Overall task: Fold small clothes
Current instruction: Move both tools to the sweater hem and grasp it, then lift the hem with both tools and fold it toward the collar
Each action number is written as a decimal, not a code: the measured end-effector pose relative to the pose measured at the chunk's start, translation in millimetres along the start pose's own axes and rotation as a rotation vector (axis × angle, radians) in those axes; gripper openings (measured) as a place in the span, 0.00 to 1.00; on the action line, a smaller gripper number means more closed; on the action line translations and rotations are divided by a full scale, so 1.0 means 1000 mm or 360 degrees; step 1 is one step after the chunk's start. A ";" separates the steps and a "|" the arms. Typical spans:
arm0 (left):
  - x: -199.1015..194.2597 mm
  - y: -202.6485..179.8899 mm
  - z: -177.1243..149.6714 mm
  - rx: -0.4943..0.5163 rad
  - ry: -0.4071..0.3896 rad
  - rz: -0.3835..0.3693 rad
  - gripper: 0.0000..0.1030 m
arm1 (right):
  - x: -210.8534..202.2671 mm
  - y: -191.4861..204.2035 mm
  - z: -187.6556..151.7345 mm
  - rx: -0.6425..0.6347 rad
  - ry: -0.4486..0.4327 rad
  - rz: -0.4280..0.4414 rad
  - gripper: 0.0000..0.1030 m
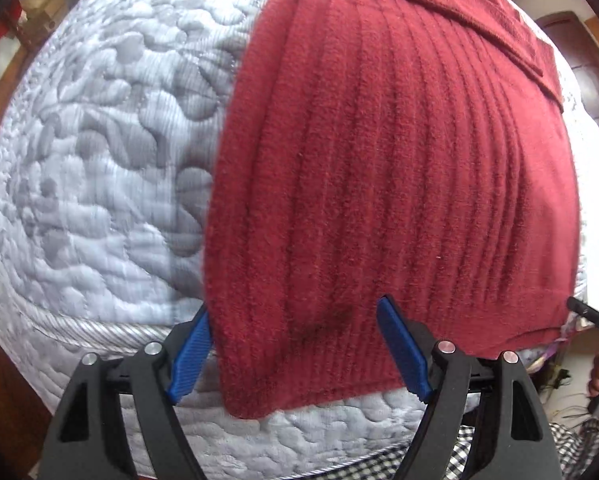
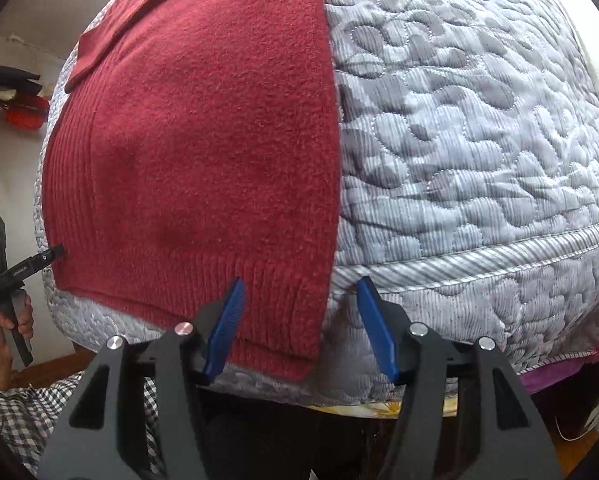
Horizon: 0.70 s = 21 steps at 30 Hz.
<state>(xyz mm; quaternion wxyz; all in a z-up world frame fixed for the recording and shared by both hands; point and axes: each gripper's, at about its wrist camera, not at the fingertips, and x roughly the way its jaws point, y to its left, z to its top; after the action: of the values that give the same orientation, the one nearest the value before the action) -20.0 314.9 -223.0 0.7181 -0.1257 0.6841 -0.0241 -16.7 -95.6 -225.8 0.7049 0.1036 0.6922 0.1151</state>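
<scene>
Both the left gripper and right gripper gaped wide, each straddling a hem corner of the maroon sweater.

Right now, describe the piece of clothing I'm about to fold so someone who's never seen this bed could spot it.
Start with the grey quilted mattress that fills both views. Lying flat on it, with its ribbed hem at the near edge, is a dark red sweater, one sleeve folded across its top. It is the only red thing on the pale, stitched surface, and both open grippers, left and right, face its hem corners.
</scene>
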 end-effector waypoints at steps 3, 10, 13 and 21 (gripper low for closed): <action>0.003 -0.001 -0.005 -0.0032 0.0017 -0.0077 0.77 | 0.008 0.010 0.000 -0.0009 0.0009 0.0024 0.57; 0.017 -0.002 -0.037 -0.0051 0.0021 -0.0155 0.69 | 0.021 0.025 0.000 -0.0072 0.0044 0.0066 0.45; 0.023 0.010 -0.052 -0.0066 0.0017 -0.0145 0.52 | 0.026 0.029 -0.001 -0.0107 0.0061 0.0072 0.37; 0.022 0.049 -0.060 -0.0207 0.0009 -0.0206 0.11 | 0.027 0.034 0.009 -0.0127 0.0089 0.0131 0.06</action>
<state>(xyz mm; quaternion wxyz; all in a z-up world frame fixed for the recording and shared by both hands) -85.1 348.6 -256.5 0.7035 -0.2159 0.6766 -0.0265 -8.2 -54.6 -240.3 0.6836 0.1004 0.7016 0.1743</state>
